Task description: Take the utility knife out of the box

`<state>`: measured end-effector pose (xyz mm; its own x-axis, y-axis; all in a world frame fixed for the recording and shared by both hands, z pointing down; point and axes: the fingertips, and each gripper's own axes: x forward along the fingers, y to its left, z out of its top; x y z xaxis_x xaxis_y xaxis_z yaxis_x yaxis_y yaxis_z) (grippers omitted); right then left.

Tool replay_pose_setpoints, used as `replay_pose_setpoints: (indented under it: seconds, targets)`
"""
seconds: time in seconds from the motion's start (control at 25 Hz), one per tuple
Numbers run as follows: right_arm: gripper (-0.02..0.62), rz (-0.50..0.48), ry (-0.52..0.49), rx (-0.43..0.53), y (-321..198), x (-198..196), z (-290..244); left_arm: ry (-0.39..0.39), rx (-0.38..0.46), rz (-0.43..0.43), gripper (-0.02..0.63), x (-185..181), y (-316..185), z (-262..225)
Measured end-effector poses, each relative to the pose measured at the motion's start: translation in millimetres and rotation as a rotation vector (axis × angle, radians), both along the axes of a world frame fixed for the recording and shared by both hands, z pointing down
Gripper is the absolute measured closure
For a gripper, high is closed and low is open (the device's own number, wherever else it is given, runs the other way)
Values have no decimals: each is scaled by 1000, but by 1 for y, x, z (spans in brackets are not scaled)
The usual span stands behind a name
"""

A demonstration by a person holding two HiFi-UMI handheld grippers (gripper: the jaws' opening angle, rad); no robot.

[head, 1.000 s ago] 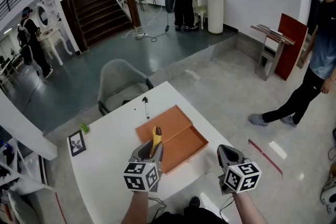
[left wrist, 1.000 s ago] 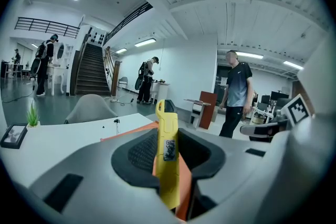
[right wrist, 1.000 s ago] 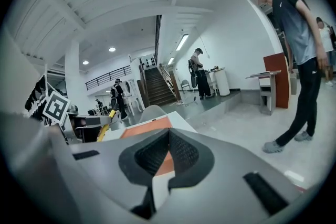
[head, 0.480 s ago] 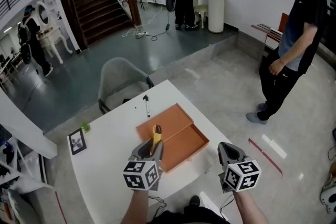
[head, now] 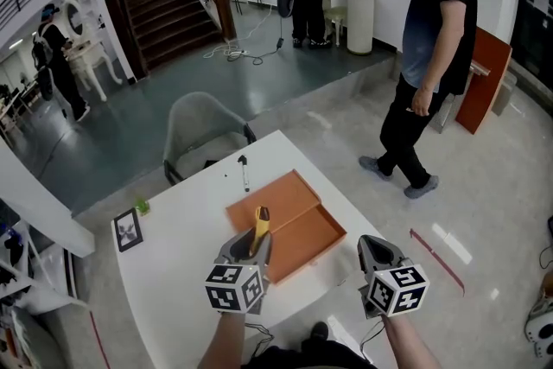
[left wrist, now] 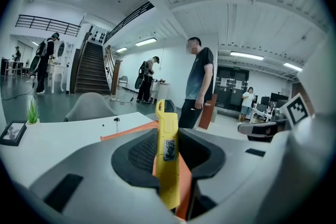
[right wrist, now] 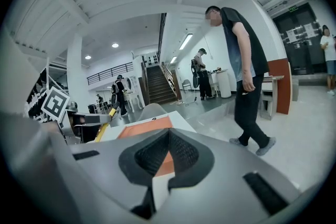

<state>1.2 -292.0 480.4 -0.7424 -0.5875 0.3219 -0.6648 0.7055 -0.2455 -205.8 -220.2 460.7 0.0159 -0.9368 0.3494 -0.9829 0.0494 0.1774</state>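
An open orange box (head: 294, 225) lies on the white table (head: 173, 246). My left gripper (head: 251, 246) hovers at the box's near left corner, shut on a yellow utility knife (head: 259, 226) that sticks up and forward from between the jaws. In the left gripper view the knife (left wrist: 167, 155) stands upright between the dark pads (left wrist: 139, 152), with the box's edge (left wrist: 126, 131) behind it. My right gripper (head: 373, 251) is beside the box's near right corner, its jaws together with nothing in them. The right gripper view shows the box (right wrist: 147, 128) ahead and the knife (right wrist: 105, 126) at the left.
A black pen (head: 244, 173) lies beyond the box. A marker card (head: 128, 231) and a small green plant (head: 140, 206) sit at the table's left. A grey chair (head: 203, 134) stands at the far edge. A person (head: 428, 56) walks on the floor to the right.
The person at the right has walked leftward, nearer the table. Both grippers and the knife have kept still.
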Motion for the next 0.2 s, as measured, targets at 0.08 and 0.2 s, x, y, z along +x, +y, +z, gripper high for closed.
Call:
replay_pose_setpoints:
  seconds: [0.08,0.2]
  targets:
    - [595,-2,0,0,-2,0,-1,1,-4,1,488,1,-2,0]
    - [595,-5,2,-1,-5,2,-2,0,-7,3,488,4,-4,0]
